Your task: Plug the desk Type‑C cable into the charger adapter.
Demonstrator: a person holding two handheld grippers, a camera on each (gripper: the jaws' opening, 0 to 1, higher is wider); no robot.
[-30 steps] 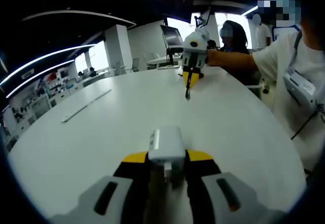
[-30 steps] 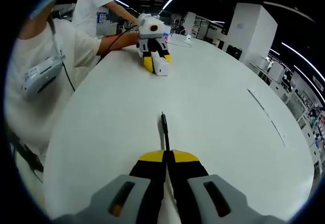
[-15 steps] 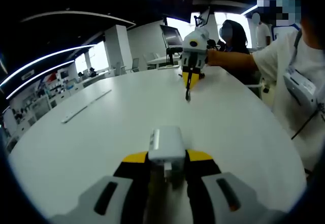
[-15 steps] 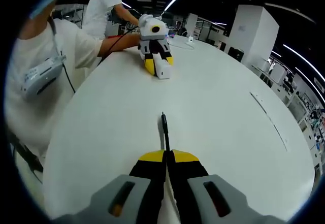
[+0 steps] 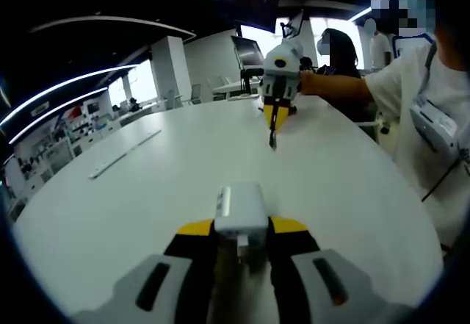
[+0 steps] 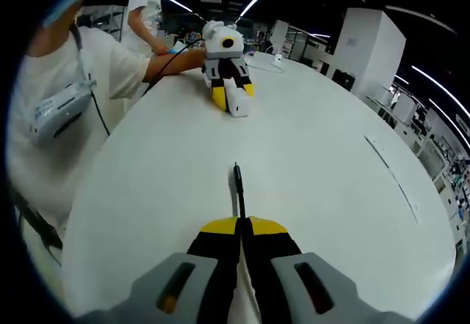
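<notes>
On the white round table (image 5: 176, 170), my left gripper (image 5: 241, 236) is shut on a white charger adapter (image 5: 240, 214), which stands out between the yellow-tipped jaws. Across the table my right gripper (image 5: 276, 114) faces it, with the black Type-C plug (image 5: 272, 134) pointing down from its tips. In the right gripper view, my right gripper (image 6: 240, 225) is shut on that thin black cable plug (image 6: 237, 186), which sticks forward over the table (image 6: 316, 155). Far ahead the left gripper (image 6: 233, 96) holds the adapter (image 6: 239, 105). Plug and adapter are well apart.
A person in a white shirt (image 5: 429, 111) holds both grippers at the table's edge, with the sleeve (image 6: 66, 81) at the left of the right gripper view. Another person (image 5: 338, 52) sits beyond. A thin strip (image 5: 121, 153) lies on the table; the strip (image 6: 389, 173) is off to the right.
In the right gripper view the left gripper with the adapter now sits slightly further right and lower. The left gripper view is unchanged. Both grips stay as they were.
</notes>
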